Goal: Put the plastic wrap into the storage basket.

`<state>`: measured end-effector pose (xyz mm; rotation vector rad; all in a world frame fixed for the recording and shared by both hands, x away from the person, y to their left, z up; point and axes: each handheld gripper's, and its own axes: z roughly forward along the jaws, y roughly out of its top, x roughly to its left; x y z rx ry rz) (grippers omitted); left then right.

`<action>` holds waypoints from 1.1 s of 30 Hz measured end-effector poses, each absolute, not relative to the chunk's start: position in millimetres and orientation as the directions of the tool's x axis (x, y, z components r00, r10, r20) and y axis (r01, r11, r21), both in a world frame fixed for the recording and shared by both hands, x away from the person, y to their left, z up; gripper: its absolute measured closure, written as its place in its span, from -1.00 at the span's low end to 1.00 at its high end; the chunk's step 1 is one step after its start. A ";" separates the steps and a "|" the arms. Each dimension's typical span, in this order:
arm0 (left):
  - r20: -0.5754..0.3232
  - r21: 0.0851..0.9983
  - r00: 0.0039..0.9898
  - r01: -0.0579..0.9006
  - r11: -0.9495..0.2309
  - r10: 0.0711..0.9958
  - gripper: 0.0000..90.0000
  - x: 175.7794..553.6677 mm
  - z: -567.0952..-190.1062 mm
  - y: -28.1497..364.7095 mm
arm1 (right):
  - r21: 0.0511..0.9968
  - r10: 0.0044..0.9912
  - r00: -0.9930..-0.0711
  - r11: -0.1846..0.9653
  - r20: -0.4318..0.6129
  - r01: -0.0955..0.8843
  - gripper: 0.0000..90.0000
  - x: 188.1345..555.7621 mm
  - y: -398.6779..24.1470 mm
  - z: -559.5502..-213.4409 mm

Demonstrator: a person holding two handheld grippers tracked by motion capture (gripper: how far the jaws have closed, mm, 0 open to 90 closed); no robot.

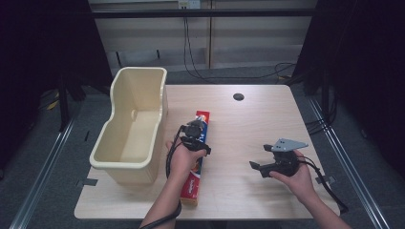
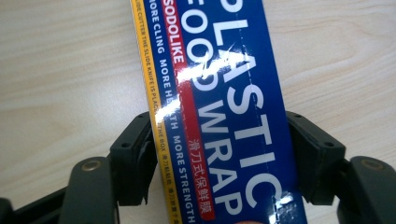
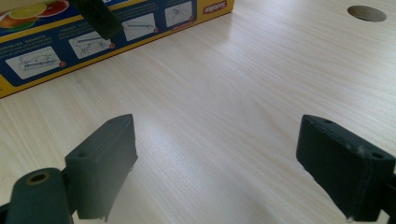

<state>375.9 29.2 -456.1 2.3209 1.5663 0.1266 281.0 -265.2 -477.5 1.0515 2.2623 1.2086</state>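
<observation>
A long blue, red and yellow plastic wrap box (image 1: pixel 195 179) lies lengthwise on the wooden table, just right of the bin. My left gripper (image 1: pixel 194 130) points down on the box's middle. In the left gripper view the box (image 2: pixel 224 93) runs between the black jaws, and both pads (image 2: pixel 140 154) touch its long sides, so my left gripper (image 2: pixel 219 154) is shut on it. My right gripper (image 1: pixel 259 158) is held low over bare table to the right, jaws wide open with nothing between them (image 3: pixel 215 158). The right gripper view also shows the box's side (image 3: pixel 93 44).
A cream plastic bin (image 1: pixel 125 164) stands empty at the table's left side, close beside the box. A round cable hole (image 1: pixel 238 97) sits near the far edge of the table (image 1: pixel 258 124). Cables trail from both grippers toward the front edge.
</observation>
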 end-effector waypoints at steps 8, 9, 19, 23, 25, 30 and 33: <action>-0.136 0.250 0.319 0.927 -0.279 0.938 -0.15 384.4 -454.3 28.4 | 0.826 0.753 -0.658 0.357 0.022 0.437 -0.74 281.4 -265.8 -477.1; -0.136 0.241 0.316 0.930 -0.278 0.939 -0.13 385.1 -453.7 30.0 | 0.826 0.754 -0.657 0.356 0.024 0.438 -0.74 281.3 -265.9 -477.1; -0.127 0.187 0.333 0.933 -0.307 0.934 -0.10 385.6 -445.2 30.9 | 0.830 0.755 -0.655 0.349 0.025 0.435 -0.75 281.6 -267.8 -476.1; -0.139 0.184 0.339 0.932 -0.312 0.930 -0.10 385.1 -435.1 30.7 | 0.829 0.757 -0.653 0.350 0.023 0.435 -0.75 281.4 -268.2 -476.0; -0.143 0.178 0.347 0.930 -0.321 0.927 -0.10 384.8 -429.2 30.6 | 0.832 0.755 -0.655 0.347 0.025 0.432 -0.76 281.3 -268.5 -475.5; -0.156 0.178 0.367 0.924 -0.340 0.917 -0.10 384.5 -415.8 29.9 | 0.830 0.758 -0.652 0.351 0.020 0.433 -0.77 281.2 -268.6 -475.5; -0.165 0.181 0.372 0.922 -0.343 0.913 -0.10 384.9 -406.2 30.7 | 0.831 0.761 -0.648 0.346 0.022 0.435 -0.81 281.1 -268.9 -475.0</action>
